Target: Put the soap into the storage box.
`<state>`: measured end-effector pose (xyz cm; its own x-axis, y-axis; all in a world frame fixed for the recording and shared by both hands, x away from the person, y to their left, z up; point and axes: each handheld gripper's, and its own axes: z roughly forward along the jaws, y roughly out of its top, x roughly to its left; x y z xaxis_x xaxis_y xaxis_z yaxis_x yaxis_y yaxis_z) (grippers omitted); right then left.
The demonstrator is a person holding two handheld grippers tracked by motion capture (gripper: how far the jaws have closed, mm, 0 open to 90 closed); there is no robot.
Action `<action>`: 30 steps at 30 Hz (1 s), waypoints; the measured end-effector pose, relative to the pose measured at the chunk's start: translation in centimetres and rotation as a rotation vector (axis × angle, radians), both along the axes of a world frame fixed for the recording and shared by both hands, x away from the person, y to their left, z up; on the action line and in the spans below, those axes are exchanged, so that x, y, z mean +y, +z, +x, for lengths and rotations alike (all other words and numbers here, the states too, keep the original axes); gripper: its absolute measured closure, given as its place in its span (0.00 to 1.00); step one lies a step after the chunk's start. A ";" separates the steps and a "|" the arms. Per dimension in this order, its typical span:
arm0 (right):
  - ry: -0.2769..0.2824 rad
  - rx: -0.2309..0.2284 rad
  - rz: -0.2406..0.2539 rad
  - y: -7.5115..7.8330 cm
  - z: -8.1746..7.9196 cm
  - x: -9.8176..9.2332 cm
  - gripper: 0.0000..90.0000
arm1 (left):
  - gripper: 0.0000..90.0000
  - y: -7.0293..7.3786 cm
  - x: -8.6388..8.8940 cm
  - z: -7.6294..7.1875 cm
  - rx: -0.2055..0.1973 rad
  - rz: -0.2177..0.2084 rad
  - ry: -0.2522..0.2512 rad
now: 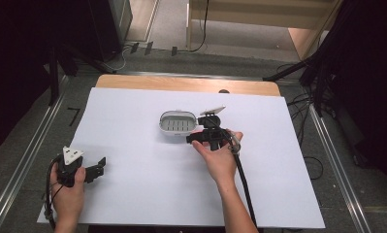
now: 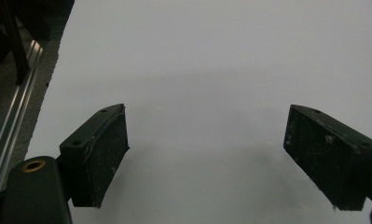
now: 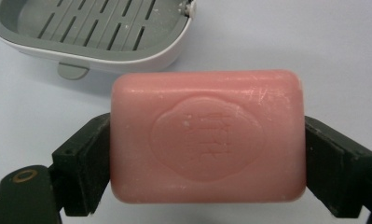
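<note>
A pink bar of soap (image 3: pixel 207 135) with an embossed stamp is clamped between the two black jaws of my right gripper (image 3: pixel 207 163). Just beyond it lies a white soap dish (image 3: pixel 95 32) with a grey slotted tray, empty. In the high view the right gripper (image 1: pixel 201 138) sits at the dish's (image 1: pixel 178 122) right side near the table's middle. My left gripper (image 1: pixel 98 167) rests low at the left front of the white sheet, its jaws wide apart over bare paper (image 2: pixel 207 158) with nothing between them.
A white sheet (image 1: pixel 147 189) covers most of the wooden table (image 1: pixel 181 83). Metal rails (image 1: pixel 26 160) run along both sides, and cables and dark stands (image 1: pixel 322 82) crowd the floor beyond the right edge. A black cable (image 1: pixel 244 184) trails from the right gripper.
</note>
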<state>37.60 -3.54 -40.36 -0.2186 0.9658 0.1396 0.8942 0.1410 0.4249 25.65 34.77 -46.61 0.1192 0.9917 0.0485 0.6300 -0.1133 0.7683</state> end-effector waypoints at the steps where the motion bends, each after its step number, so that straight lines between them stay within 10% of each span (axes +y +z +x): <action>1: -0.001 0.000 0.002 0.1 0.0 0.1 0.15 | 0.16 0.0 0.0 0.0 0.000 0.000 -0.001; 30: 0.031 -0.001 0.012 1.5 2.5 4.6 0.15 | 0.16 0.0 0.0 0.1 0.009 -0.006 0.002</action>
<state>40.12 1.10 -38.89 -0.2481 0.9569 0.1507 0.8891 0.1632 0.4276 25.74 34.80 -46.63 0.1174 0.9922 0.0412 0.6372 -0.1070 0.7632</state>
